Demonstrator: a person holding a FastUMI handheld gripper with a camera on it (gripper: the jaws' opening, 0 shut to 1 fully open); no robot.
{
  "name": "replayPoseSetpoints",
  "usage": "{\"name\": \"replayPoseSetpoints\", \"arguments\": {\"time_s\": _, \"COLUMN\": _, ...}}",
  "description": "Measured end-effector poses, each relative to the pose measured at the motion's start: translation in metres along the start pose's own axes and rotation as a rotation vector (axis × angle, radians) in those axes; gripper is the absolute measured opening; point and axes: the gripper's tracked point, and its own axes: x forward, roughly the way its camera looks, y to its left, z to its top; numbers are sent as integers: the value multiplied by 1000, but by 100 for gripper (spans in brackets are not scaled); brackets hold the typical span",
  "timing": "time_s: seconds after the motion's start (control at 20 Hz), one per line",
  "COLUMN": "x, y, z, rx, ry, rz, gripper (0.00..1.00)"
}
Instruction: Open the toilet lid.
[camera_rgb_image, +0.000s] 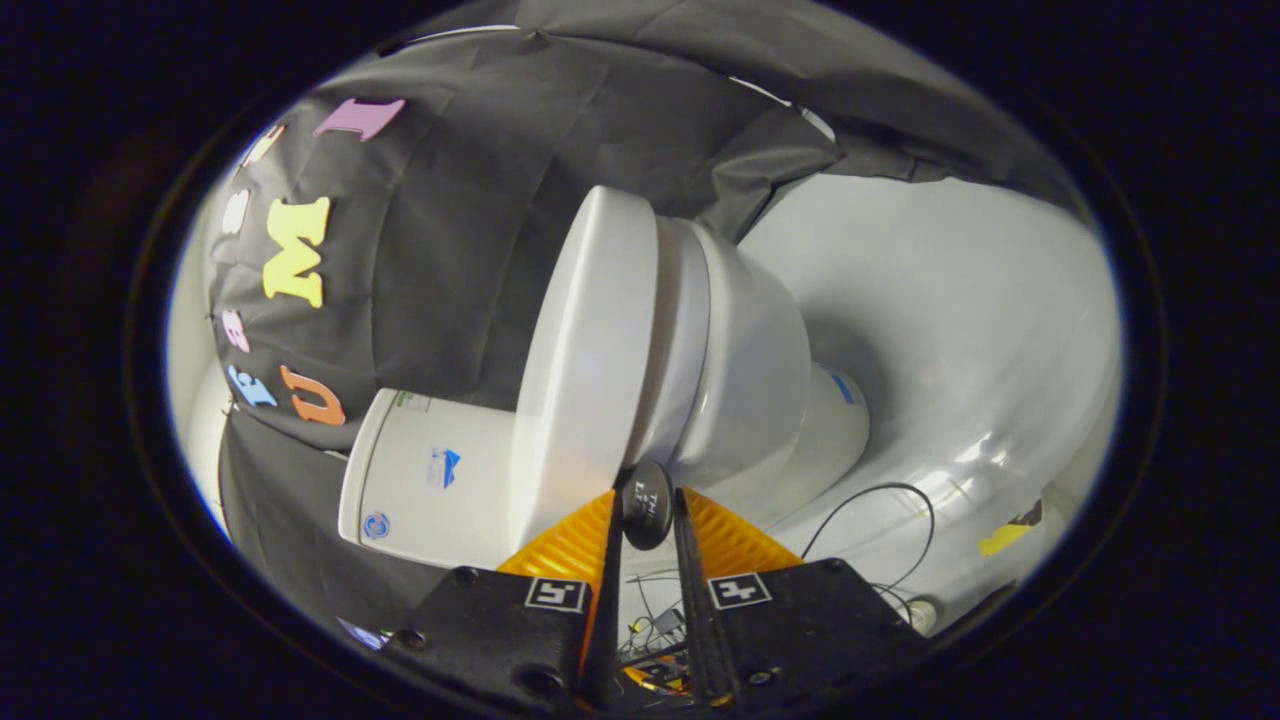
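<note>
The white toilet appears turned on its side because the view is rolled. Its lid (585, 350) lies against the seat (682, 330), with the bowl (760, 370) on one side and the tank (430, 480) on the other. A small dark oval handle tab (647, 508) sticks out from the lid's front edge, just where lid and seat meet. My gripper (647, 497) is shut on this tab, with one finger pressing on each side. The ridged fingers (575, 540) reach right up to the lid's rim.
A glossy white floor (960, 330) spreads beyond the bowl. On it lie a thin black cable (905, 488), a strip of yellow tape (1003, 541) and a small round white piece (920, 612). Black cloth hangs behind the tank. Loose wires (650, 625) show between the fingers.
</note>
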Motion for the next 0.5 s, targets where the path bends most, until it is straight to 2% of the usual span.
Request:
{"name": "replayPoseSetpoints", "arguments": {"time_s": 0.15, "x": 0, "y": -1, "z": 4, "rx": 11, "ry": 0, "rz": 5, "gripper": 26}}
{"name": "replayPoseSetpoints", "arguments": {"time_s": 0.35, "x": -3, "y": 1, "z": 9, "rx": 108, "ry": -15, "rz": 56, "gripper": 15}}
{"name": "replayPoseSetpoints", "arguments": {"time_s": 0.4, "x": -2, "y": 1, "z": 9, "rx": 124, "ry": -22, "rz": 59, "gripper": 10}}
{"name": "replayPoseSetpoints", "arguments": {"time_s": 0.5, "x": -1, "y": 2, "z": 8, "rx": 131, "ry": -32, "rz": 45, "gripper": 8}}
